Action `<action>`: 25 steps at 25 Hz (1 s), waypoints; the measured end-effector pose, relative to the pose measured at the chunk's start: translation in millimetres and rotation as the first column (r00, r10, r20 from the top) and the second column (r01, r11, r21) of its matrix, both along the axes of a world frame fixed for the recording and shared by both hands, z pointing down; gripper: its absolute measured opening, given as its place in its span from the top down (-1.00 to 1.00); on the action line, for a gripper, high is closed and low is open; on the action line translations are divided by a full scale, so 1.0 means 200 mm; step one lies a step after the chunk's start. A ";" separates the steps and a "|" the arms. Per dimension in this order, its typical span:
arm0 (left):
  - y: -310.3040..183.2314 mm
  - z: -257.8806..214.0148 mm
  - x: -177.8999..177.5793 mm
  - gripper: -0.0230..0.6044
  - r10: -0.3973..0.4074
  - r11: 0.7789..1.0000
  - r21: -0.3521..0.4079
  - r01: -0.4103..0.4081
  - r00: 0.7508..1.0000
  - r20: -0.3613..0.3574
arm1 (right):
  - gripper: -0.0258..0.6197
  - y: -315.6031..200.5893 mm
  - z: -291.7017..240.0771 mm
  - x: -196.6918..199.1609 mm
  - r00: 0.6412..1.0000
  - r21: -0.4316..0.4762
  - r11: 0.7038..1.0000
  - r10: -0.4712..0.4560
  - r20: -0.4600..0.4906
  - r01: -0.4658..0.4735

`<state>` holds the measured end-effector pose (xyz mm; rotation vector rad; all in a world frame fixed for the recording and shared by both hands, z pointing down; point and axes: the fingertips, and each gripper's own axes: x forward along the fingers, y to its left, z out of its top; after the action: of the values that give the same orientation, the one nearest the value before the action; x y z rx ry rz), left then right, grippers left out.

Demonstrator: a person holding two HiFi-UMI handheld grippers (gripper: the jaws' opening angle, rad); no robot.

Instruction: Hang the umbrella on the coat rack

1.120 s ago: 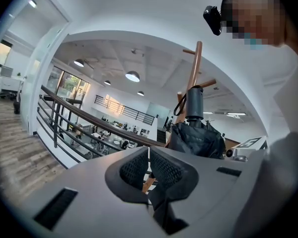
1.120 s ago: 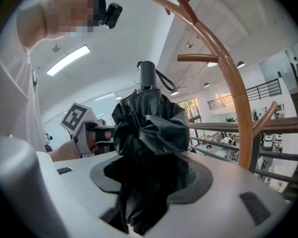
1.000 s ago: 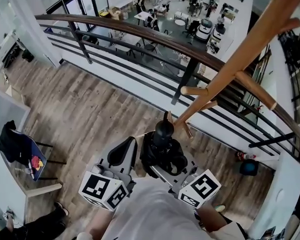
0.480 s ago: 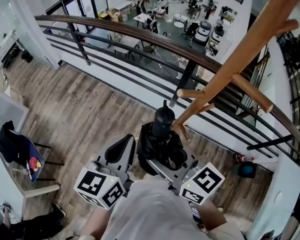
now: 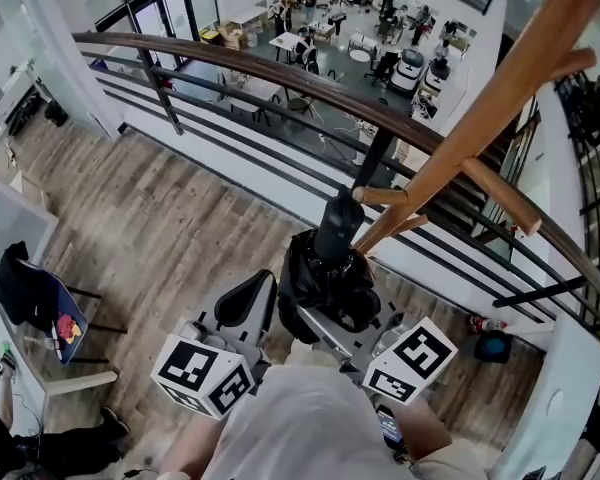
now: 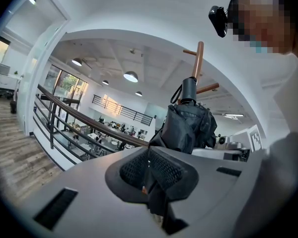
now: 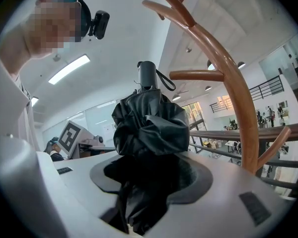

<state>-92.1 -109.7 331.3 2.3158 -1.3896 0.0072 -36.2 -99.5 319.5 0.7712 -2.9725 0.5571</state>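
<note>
The right tongs point(image 7: 139, 182) are clamped on the bunched fabric of a folded black umbrella point(image 7: 149, 123), which stands upright out of them, handle point(image 7: 148, 76) uppermost. A thin strap loop point(image 7: 166, 81) hangs at the handle's side. In the head view the handle sits just beside the end of a lower peg point(image 5: 380, 196) of the wooden coat rack point(image 5: 460, 138); whether they touch cannot be told. The left tongs point(image 6: 149, 175) have their pads pressed together with nothing between them, and sit just left of the umbrella. Beyond the rack runs a dark railing point(image 5: 230, 63) above the plank floor point(image 5: 130, 208).
</note>
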 end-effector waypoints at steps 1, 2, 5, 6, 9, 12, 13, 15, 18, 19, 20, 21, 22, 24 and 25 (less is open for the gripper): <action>0.00 0.00 0.00 0.84 0.000 1.000 0.000 0.000 1.000 0.001 | 0.18 0.00 -0.01 0.01 1.000 0.001 1.000 0.002 0.003 -0.002; 0.00 0.00 0.00 0.84 0.000 1.000 0.001 0.000 1.000 0.003 | 0.18 -0.01 -0.01 0.01 1.000 0.002 1.000 0.005 0.006 -0.005; -0.01 -0.01 0.01 0.84 0.002 1.000 0.004 -0.002 1.000 0.002 | 0.18 -0.02 -0.03 0.04 1.000 0.006 1.000 0.020 0.007 -0.020; -0.01 -0.01 0.02 0.84 0.004 1.000 0.004 -0.004 1.000 -0.001 | 0.18 -0.02 -0.03 0.05 1.000 0.006 1.000 0.026 0.008 -0.026; -0.01 -0.01 0.03 0.84 0.015 1.000 0.002 -0.015 1.000 -0.004 | 0.18 -0.01 -0.03 0.07 0.999 0.002 0.999 0.043 0.009 -0.043; -0.01 0.00 0.06 0.84 0.029 1.000 -0.002 -0.029 1.000 -0.004 | 0.18 -0.01 -0.03 0.10 0.998 -0.003 0.998 0.056 0.011 -0.056; -0.01 0.01 0.07 0.84 0.034 0.999 -0.003 -0.034 0.999 -0.005 | 0.18 0.00 -0.02 0.11 0.998 -0.005 0.998 0.060 0.012 -0.060; -0.02 0.01 0.10 0.84 0.044 0.999 -0.003 -0.044 0.999 -0.006 | 0.18 0.01 -0.01 0.14 0.998 -0.012 0.998 0.067 0.011 -0.067; -0.02 0.01 0.14 0.84 0.056 0.998 0.001 -0.056 0.998 -0.006 | 0.18 0.01 0.01 0.18 0.996 -0.022 0.996 0.084 0.009 -0.084; -0.03 0.01 0.15 0.84 0.058 0.998 0.002 -0.058 0.998 -0.007 | 0.18 0.01 0.02 0.19 0.996 -0.025 0.996 0.089 0.009 -0.089; -0.03 0.00 0.15 0.84 0.061 0.998 0.003 -0.061 0.998 -0.008 | 0.18 0.01 0.02 0.20 0.996 -0.029 0.995 0.094 0.008 -0.093; -0.03 0.00 0.15 0.84 0.063 0.998 0.005 -0.063 0.998 -0.008 | 0.18 0.01 0.03 0.20 0.995 -0.031 0.995 0.098 0.008 -0.097; -0.04 0.00 0.15 0.84 0.066 0.998 0.006 -0.066 0.998 -0.009 | 0.18 0.01 0.03 0.20 0.995 -0.033 0.994 0.101 0.008 -0.101; -0.04 0.01 0.15 0.84 0.069 0.998 0.008 -0.069 0.998 -0.008 | 0.18 0.01 0.04 0.20 0.994 -0.034 0.993 0.110 0.006 -0.109; -0.05 0.01 0.14 0.84 0.071 0.997 0.008 -0.070 0.997 -0.008 | 0.18 0.00 0.05 0.21 0.993 -0.035 0.993 0.114 0.004 -0.114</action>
<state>-63.3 -119.3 333.3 2.3674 -1.3054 0.0132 5.2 -98.6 328.7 0.9425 -2.9297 0.6150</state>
